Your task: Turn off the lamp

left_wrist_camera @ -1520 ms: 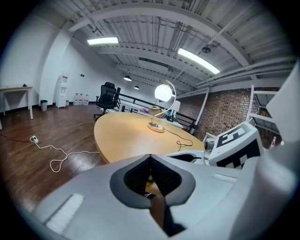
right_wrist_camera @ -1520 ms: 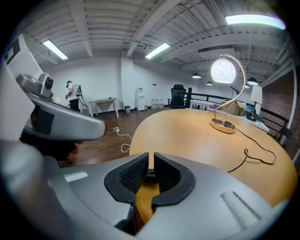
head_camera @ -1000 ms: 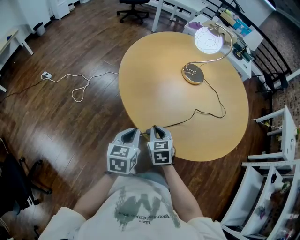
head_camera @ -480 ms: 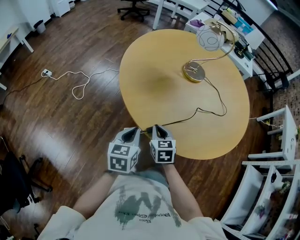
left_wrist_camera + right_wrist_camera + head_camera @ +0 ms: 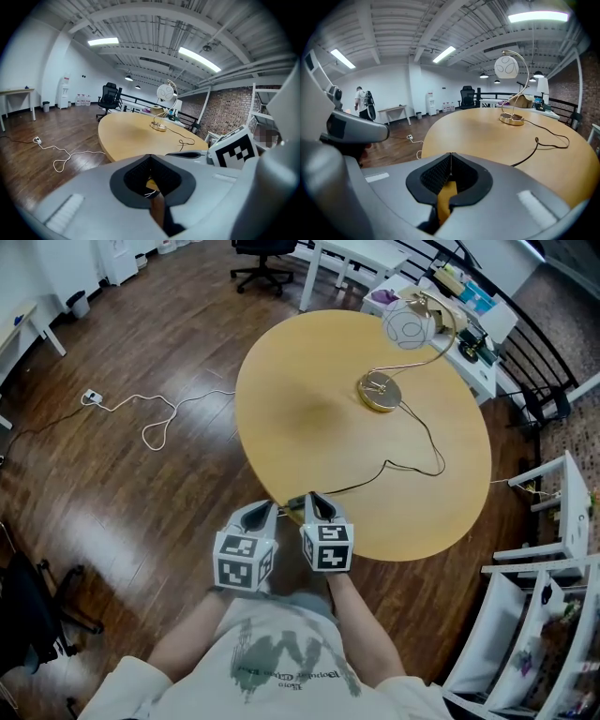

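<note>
Both sets of jaws are pinched together and empty, left gripper beside right gripper at the table edge. Far ahead the lamp stands upright, arching away, globe dark. Its cord snakes between.

Round wooden table on dark floorboards
White cable loops on the floor at left; black office chair far; white shelving near right
</note>
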### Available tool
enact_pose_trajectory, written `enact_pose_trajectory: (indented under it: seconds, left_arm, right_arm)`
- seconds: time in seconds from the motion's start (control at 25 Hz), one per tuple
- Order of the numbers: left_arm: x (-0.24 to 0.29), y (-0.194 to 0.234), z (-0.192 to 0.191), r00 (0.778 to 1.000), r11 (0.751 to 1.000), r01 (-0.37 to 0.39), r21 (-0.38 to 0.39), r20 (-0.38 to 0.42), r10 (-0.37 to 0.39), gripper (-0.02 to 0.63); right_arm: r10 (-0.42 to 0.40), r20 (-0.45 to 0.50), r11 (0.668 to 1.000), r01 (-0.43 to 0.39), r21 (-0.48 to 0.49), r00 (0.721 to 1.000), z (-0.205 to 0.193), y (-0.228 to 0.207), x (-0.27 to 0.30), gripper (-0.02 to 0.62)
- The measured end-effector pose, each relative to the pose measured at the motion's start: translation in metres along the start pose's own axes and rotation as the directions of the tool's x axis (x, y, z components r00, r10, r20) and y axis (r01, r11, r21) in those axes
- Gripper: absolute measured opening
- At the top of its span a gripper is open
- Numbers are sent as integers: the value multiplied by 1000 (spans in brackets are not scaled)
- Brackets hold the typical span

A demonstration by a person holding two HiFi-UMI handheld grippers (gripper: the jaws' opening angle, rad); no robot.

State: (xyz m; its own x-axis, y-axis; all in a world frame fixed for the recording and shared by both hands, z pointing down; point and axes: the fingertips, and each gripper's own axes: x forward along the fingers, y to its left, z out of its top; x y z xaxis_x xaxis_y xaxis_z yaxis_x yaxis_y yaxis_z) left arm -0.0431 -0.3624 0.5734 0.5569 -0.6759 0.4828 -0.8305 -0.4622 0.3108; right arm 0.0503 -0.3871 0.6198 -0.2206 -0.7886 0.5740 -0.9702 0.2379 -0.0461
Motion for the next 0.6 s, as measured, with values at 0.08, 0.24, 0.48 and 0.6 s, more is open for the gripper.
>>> enact_pose_trajectory:
  seconds: [0.08, 0.24, 0.48, 0.6]
  left_arm:
    - [-3, -6, 2, 1000, 1000, 6, -1, 9, -6, -5]
    - [-12, -24, 7, 999, 1000, 24, 3, 37, -24, -5]
    - [-39, -51, 18, 995, 999, 48, 12, 90, -49, -5]
    - [-50, -71, 27, 990, 997, 71, 30, 122, -74, -5]
  right_arm:
    - [2, 22, 1000, -2, 0, 1000, 8, 1, -10, 2]
    - [-4, 54, 1000, 4, -11, 999, 18, 2, -34, 2]
    - [1, 122, 1000, 1, -17, 993, 35, 13, -80, 2]
    - [3, 162, 1000, -1, -14, 987, 44, 15, -106, 0]
